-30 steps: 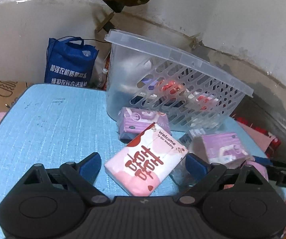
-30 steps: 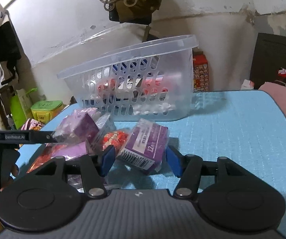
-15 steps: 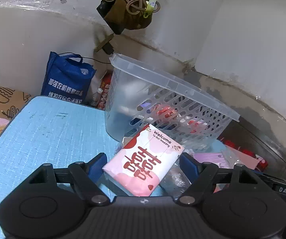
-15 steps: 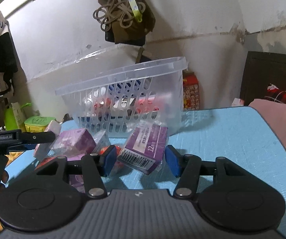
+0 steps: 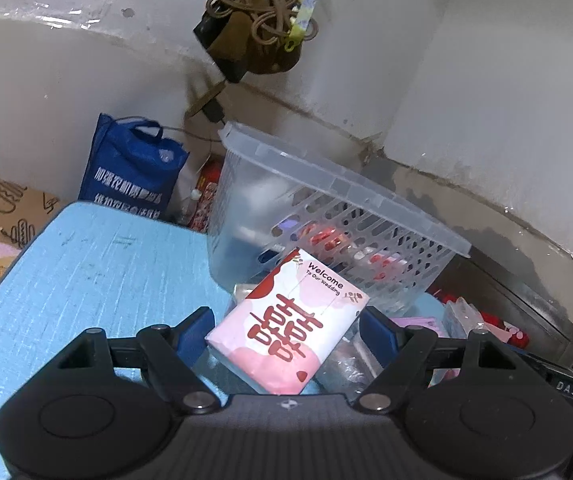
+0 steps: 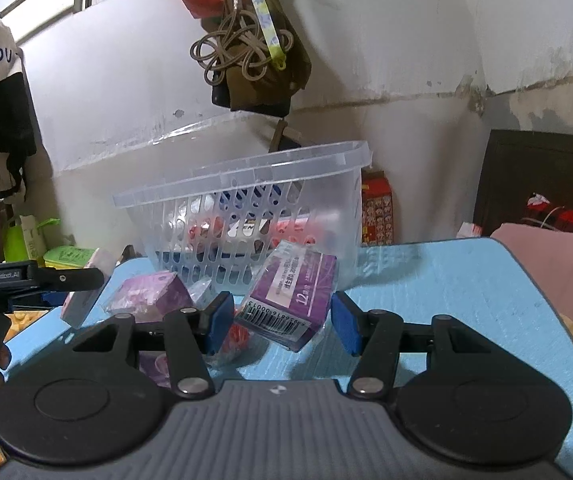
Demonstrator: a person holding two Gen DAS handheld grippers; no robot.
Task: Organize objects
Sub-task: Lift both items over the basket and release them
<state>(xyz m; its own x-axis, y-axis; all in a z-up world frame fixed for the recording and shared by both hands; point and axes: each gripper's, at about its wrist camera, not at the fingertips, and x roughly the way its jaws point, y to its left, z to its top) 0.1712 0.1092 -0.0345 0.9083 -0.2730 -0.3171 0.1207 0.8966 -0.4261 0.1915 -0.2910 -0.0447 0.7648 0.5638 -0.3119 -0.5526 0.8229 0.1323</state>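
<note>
now the left hand-held gripper (image 5: 284,334), jaws just narrowed, is pinching the wedding tissue pack (image 5: 288,322) and lifting it off the surface (image 5: 86,272) (basket (image 5: 326,216) likely next).

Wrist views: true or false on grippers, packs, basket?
1. The left gripper grips the pink tissue pack. True; its jaws have just been closing on it.
2. The basket is empty. False: the basket shows packs through its slotted wall.
3. The right gripper holds the purple barcoded pack. True.
4. The table cover is red. False: the table cover is light blue.
5. A blue bag stands beyond the table. True.
</note>
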